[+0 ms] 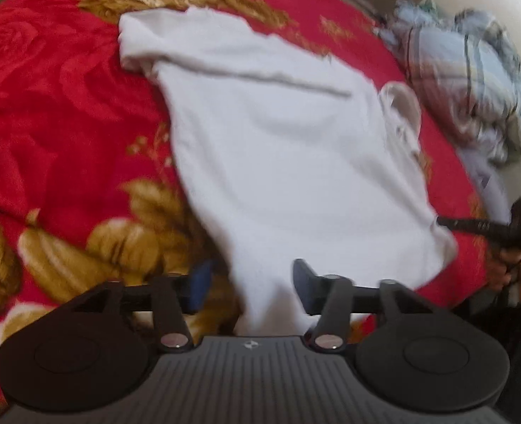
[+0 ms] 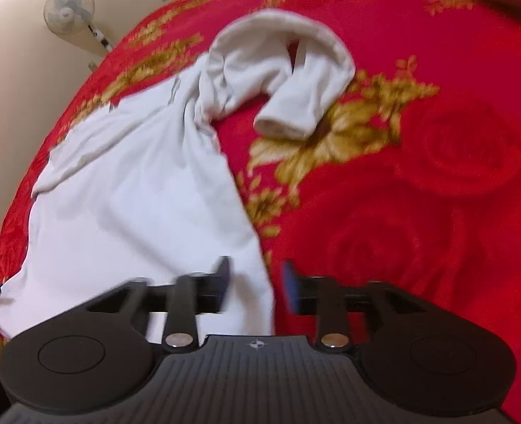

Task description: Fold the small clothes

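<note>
A white soft cotton shirt [image 1: 278, 134] lies spread on the red blanket with gold flowers [image 1: 48, 113]. The left gripper [image 1: 248, 289] and right gripper [image 2: 255, 286] stand apart over its near edge, holding nothing. A white fan [image 2: 68, 9] stands by the wall.

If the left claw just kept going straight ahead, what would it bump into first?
Most likely the white shirt, whose near hem already lies between the left gripper's open fingers, with the red blanket under it.
</note>
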### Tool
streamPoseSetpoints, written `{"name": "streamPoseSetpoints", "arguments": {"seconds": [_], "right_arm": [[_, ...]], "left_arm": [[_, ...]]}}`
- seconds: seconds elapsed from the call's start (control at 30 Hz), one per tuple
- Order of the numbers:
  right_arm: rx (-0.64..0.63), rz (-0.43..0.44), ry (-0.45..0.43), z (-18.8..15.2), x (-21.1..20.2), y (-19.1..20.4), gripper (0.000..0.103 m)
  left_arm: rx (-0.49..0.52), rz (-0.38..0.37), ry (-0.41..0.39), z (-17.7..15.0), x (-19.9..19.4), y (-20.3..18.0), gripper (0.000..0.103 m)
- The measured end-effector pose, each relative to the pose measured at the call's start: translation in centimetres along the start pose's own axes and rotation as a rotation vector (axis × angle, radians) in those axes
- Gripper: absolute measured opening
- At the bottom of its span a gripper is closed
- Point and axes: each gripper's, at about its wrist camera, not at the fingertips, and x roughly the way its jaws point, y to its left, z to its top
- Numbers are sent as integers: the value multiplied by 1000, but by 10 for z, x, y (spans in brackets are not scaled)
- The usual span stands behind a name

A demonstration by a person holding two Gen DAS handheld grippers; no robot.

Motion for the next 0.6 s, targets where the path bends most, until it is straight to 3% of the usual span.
{"name": "streamPoseSetpoints", "arguments": {"seconds": [0.1,0.23,0.4,0.53,0.6], "right_arm": [[-47,-14,30,-10,3,3,45],[-81,12,91,-23,8,4,46],[-172,26,118,-36,8,13,46],[-167,38,116,-41,2,9,46],[-162,52,110,-42,-3,8,45]], "left_arm": [[-9,-44,-14,-12,-7,7,58],[66,-115,-55,-18,-12,-6,58],[148,-85,-7,-17,8,-28,58],[221,-110,12,-18,11,-38,58],[259,-140,-7,-18,2,-41,50]]}}
